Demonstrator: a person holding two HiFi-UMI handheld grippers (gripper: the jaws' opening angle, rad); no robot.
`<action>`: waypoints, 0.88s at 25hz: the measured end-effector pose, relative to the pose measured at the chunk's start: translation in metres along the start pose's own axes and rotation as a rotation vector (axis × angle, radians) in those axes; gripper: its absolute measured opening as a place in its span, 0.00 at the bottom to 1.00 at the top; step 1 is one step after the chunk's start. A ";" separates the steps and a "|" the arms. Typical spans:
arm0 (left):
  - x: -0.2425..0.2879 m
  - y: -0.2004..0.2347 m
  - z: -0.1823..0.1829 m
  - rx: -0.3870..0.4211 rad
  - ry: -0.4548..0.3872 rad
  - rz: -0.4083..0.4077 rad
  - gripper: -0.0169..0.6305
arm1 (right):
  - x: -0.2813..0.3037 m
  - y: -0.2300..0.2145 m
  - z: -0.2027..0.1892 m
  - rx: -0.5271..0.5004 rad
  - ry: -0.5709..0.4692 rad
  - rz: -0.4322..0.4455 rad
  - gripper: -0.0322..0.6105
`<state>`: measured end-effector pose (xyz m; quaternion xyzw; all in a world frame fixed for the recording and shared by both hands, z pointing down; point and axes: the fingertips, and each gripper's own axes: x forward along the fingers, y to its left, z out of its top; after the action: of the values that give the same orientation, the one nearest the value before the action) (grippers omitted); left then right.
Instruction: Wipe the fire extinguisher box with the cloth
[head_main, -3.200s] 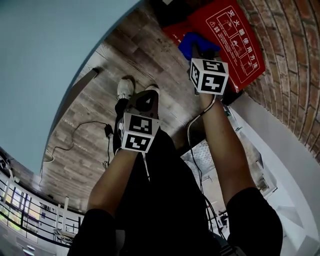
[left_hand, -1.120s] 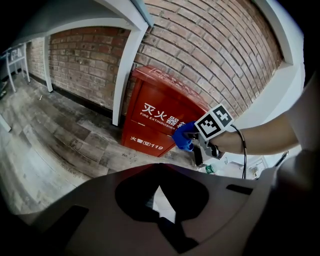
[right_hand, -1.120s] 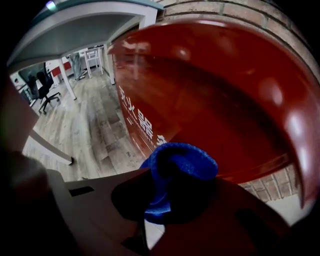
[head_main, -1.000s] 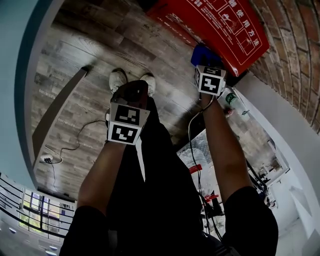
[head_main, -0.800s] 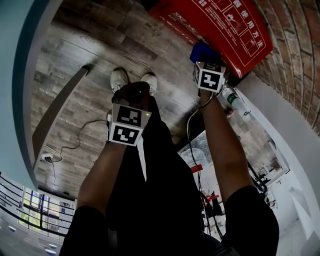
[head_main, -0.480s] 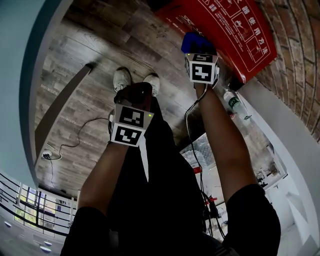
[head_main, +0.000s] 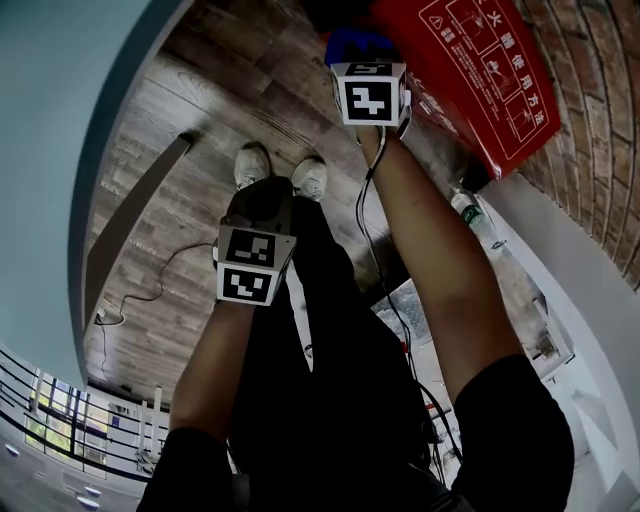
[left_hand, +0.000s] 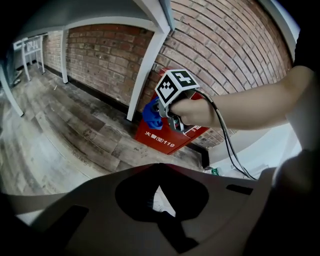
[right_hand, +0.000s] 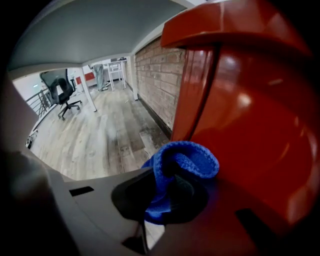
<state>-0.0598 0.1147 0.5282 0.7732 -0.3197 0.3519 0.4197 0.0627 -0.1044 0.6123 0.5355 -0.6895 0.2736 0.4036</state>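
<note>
The right gripper (right_hand: 167, 200), clamping the blue cloth (right_hand: 185, 162), has slid up-frame along the red fire extinguisher box (head_main: 470, 70): wiping progresses. The left gripper (left_hand: 159, 197) idles closed, empty.

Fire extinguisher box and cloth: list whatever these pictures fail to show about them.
- Head view: the marker cube of the right gripper hides whether the cloth touches the fire extinguisher box. The frame's top edge cuts the box off.
- Right gripper view: the box is so close that it blurs, and no print shows.
- Left gripper view: the person's hand covers the box's upper part, and the finer print is too small.
</note>
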 end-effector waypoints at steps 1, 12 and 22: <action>-0.001 0.005 0.001 -0.020 -0.009 0.007 0.02 | 0.006 0.003 0.000 0.011 0.010 -0.002 0.12; 0.013 0.036 0.003 0.029 -0.007 0.005 0.02 | 0.069 0.000 -0.018 0.184 -0.013 -0.040 0.11; 0.035 0.014 -0.015 0.143 0.062 -0.081 0.02 | 0.038 -0.059 -0.110 0.266 0.080 -0.148 0.11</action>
<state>-0.0556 0.1143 0.5684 0.8022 -0.2489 0.3805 0.3869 0.1443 -0.0515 0.6989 0.6225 -0.5891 0.3530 0.3754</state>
